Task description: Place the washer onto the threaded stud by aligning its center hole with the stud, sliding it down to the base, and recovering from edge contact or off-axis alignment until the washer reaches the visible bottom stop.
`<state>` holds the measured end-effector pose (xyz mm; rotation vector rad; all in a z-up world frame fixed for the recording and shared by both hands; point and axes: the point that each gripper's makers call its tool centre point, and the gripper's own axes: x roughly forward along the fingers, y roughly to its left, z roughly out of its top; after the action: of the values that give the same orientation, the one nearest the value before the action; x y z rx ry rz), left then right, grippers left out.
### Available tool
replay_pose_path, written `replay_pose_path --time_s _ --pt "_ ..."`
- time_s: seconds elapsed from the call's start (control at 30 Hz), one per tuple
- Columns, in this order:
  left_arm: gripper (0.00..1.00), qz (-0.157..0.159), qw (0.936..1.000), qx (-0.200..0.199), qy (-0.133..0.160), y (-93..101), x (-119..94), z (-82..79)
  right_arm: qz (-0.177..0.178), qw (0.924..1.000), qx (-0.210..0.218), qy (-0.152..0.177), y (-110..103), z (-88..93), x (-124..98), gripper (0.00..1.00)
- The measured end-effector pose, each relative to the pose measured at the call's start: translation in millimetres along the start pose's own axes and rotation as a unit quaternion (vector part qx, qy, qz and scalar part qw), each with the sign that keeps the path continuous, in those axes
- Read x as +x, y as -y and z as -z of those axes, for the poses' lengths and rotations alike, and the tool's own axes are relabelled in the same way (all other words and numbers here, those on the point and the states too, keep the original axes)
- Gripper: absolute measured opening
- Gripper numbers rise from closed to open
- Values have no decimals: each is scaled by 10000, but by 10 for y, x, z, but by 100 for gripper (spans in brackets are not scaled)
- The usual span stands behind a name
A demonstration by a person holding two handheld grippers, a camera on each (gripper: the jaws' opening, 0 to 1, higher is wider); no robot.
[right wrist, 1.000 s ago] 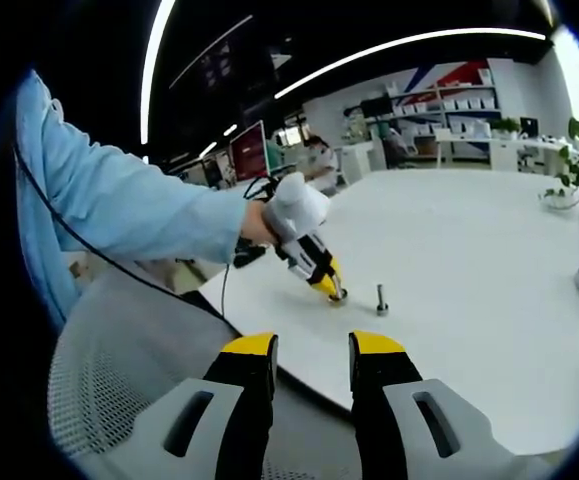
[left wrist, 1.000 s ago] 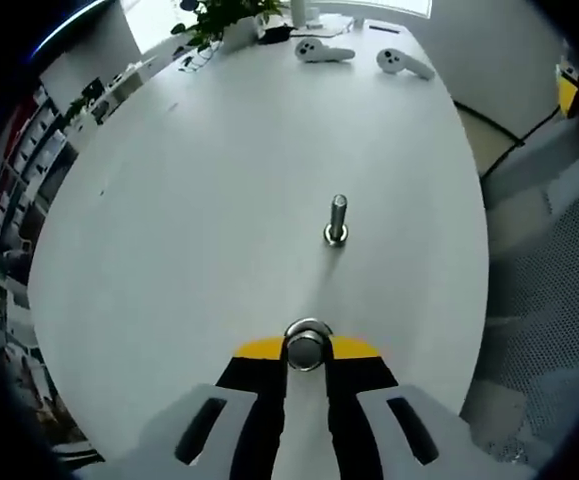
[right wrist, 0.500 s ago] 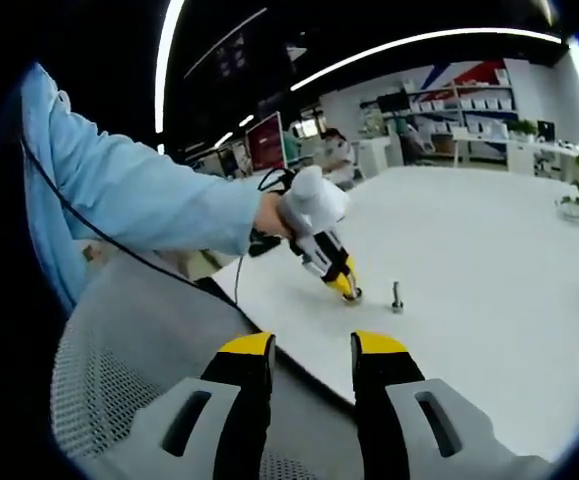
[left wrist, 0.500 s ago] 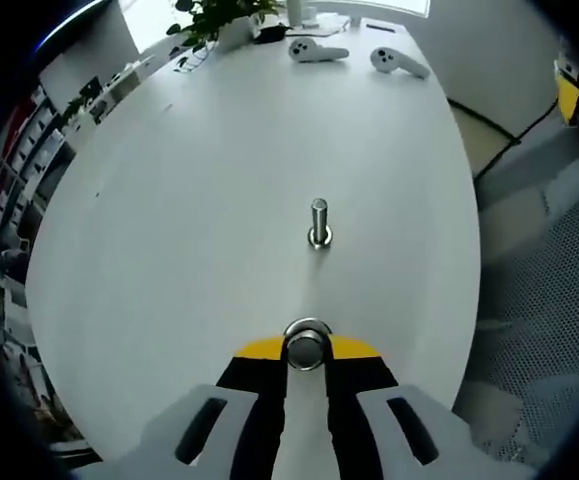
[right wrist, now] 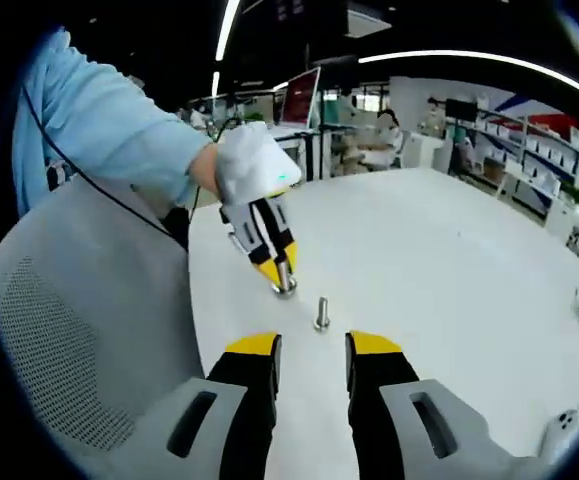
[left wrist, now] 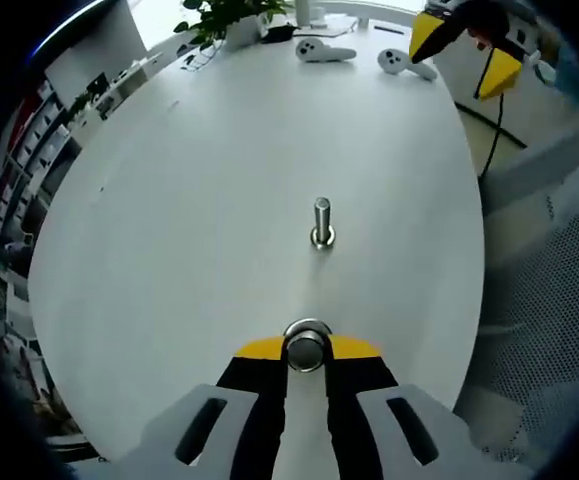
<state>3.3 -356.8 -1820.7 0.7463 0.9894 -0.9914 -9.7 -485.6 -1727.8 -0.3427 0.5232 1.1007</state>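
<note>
The left claw, with black jaws and yellow tips, was pinched narrow on one small shiny round metal washer, holding it low over the big white oval counter. In the right gripper view the same left claw pointed down at a slant toward the counter, held by a person's hand under a white cover, with a light blue sleeve behind it. One short silver threaded stud stood upright on the counter, a little way ahead of the washer and not touching it. In the right gripper view the stud stood just beside the left claw's tips. The right claw had its two jaws apart with nothing between them, hanging near the counter's edge. Its yellow tips also peeked in at the top of the left gripper view. Two white hand controllers lay at the far end of the counter, near one green potted plant. A grey mesh chair stood beside the counter, and shelves and desks filled the room behind.
</note>
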Motion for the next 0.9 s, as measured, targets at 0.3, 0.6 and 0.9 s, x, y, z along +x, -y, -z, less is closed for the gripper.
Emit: replay_pose_path --time_s 0.3,0.6,0.9 --pt "11 -52 9996 -273 20 -17 5 7 -349 9970 -111 -685 28 233 820 25" --pt "11 -193 9987 -450 123 -7 -6 12 -384 9973 -295 -551 -1 164 1088 19" --pt "11 -199 9988 -423 133 15 -5 -1 -347 9977 22 -575 22 226 1071 9"
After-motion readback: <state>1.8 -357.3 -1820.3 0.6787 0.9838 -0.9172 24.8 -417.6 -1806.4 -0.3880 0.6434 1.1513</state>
